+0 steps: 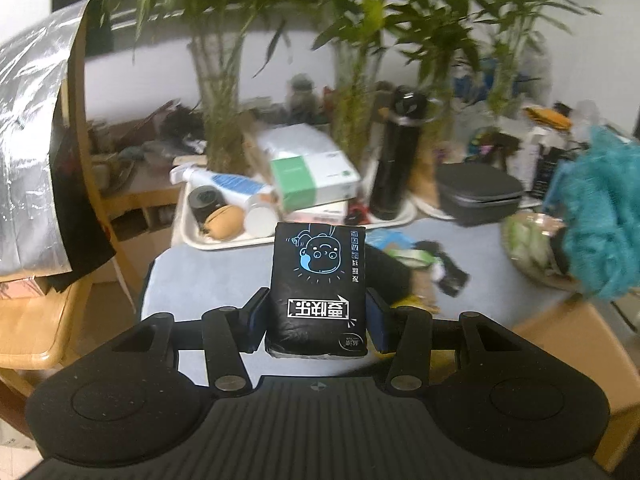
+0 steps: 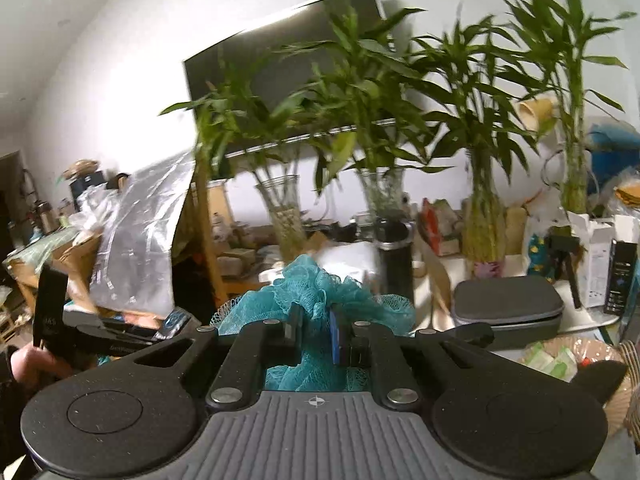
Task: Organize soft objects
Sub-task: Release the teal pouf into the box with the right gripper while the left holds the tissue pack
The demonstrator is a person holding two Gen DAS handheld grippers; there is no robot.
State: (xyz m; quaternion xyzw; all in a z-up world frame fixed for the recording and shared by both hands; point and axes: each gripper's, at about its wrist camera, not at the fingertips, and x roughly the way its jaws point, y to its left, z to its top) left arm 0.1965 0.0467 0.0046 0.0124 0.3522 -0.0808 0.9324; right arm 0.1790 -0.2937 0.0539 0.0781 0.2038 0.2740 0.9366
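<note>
Black tissue pack [image 1: 318, 288] clamped upright in left gripper [image 1: 318, 320]; teal mesh pouf [image 2: 316, 292] pinched by right gripper [image 2: 316, 334]

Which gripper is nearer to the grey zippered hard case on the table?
The right. The grey zippered hard case lies just beyond the right gripper, which clamps a teal mesh sponge. The left gripper, holding a black tissue pack, sits farther back across the table.
</note>
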